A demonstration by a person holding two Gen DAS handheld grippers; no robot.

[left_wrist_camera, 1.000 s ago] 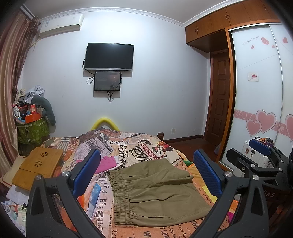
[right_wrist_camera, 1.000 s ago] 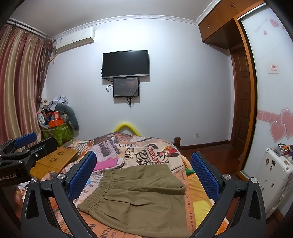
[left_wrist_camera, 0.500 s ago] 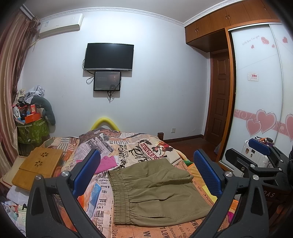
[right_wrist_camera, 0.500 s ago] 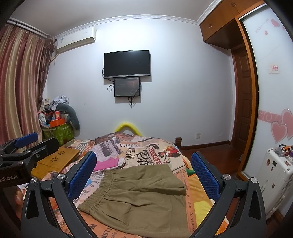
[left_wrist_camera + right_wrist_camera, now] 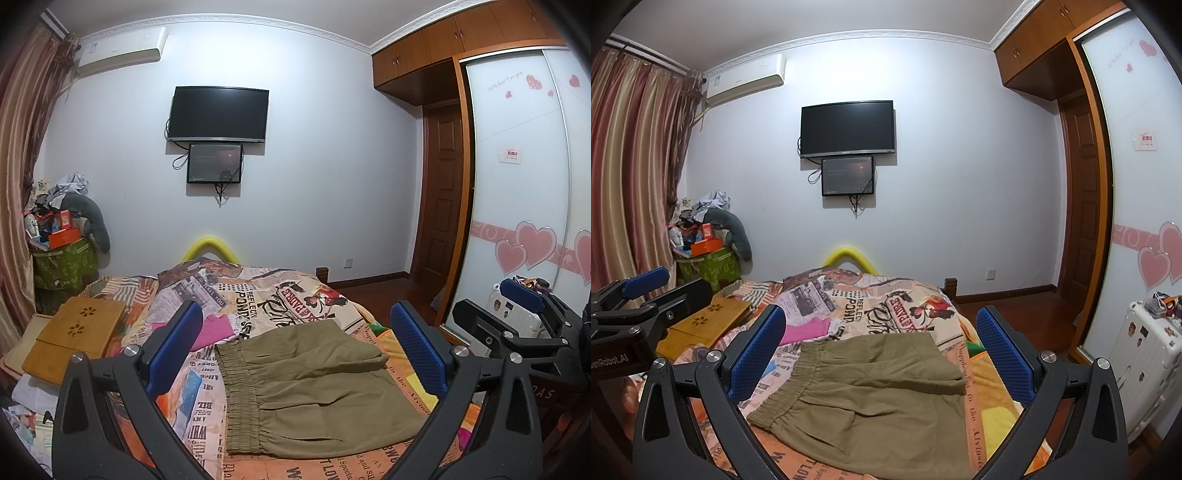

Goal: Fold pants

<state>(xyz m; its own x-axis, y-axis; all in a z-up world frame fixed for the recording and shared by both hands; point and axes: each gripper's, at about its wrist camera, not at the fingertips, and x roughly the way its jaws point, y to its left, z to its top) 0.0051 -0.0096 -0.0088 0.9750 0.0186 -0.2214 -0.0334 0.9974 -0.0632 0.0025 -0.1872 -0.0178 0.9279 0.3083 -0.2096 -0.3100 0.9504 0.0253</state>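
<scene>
Nothing has moved: both tongs, left (image 5: 295, 347) and right (image 5: 882, 345), gape above folded pants (image 5: 314, 387).

A home bedroom: a bed (image 5: 280, 291), wall TV (image 5: 218, 113), wardrobe (image 5: 524, 184), curtains (image 5: 631, 177) and air conditioner (image 5: 746, 79).
</scene>
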